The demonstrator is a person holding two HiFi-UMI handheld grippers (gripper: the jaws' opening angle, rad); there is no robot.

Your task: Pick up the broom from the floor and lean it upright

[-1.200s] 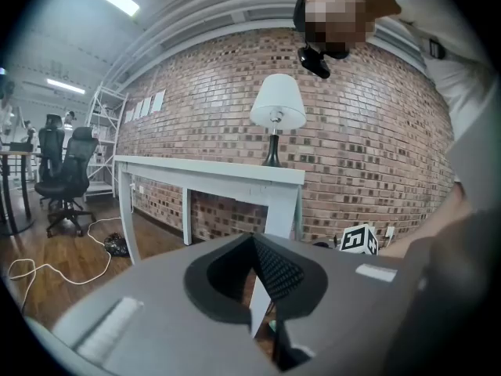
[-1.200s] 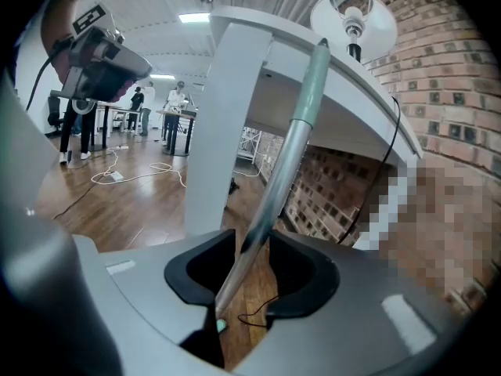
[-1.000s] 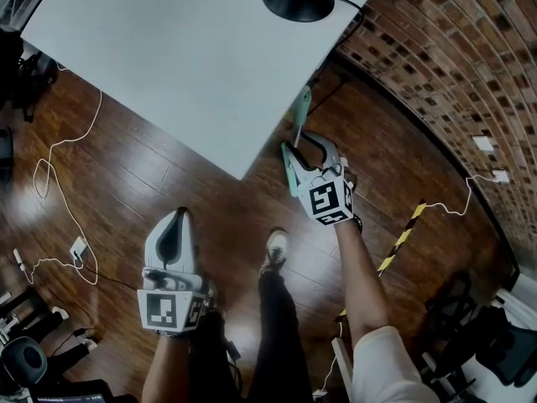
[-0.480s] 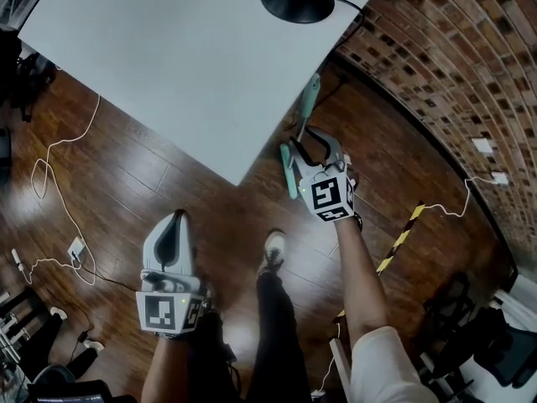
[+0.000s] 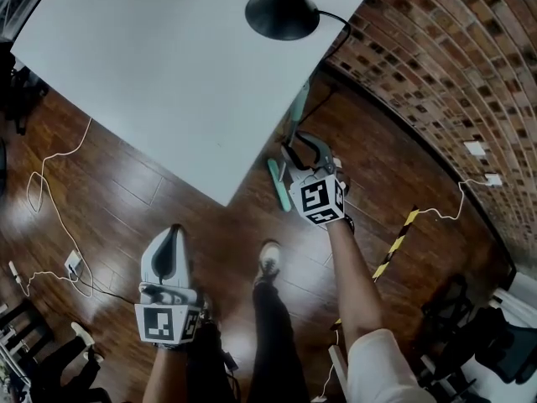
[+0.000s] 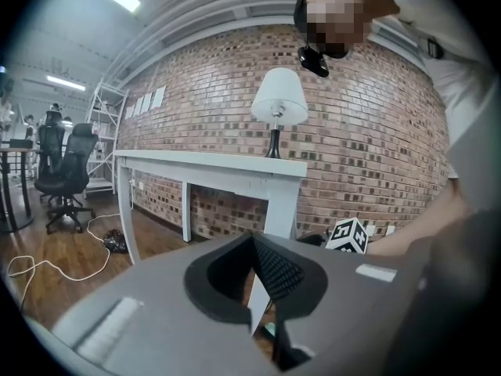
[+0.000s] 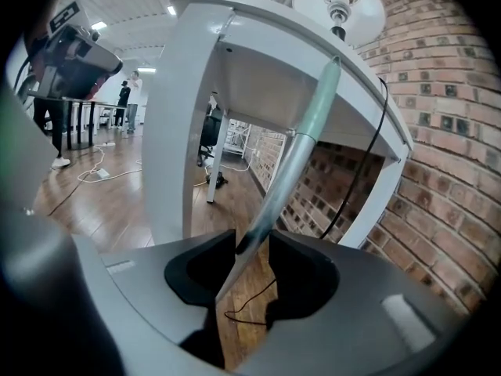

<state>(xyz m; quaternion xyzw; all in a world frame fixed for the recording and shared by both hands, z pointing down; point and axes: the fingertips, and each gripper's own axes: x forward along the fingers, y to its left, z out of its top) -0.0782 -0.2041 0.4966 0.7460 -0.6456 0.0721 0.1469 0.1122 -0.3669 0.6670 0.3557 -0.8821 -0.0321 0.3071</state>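
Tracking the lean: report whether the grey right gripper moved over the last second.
Yes: right gripper shifted up-frame against the white table's corner; jaws just closed further, silver-green broom handle between them.

A lamp (image 5: 282, 11) stands on the white table (image 5: 168, 65); white cables (image 5: 29, 193), seemingly loose, cross the wooden floor (image 5: 126, 200).

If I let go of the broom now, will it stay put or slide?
The broom looks stiff: its handle runs straight through the right gripper, whose jaws have just been closing without clamping it. The smooth shaft seems to lean on the table, so it may slip sideways. The glossy floor may let the head skid.
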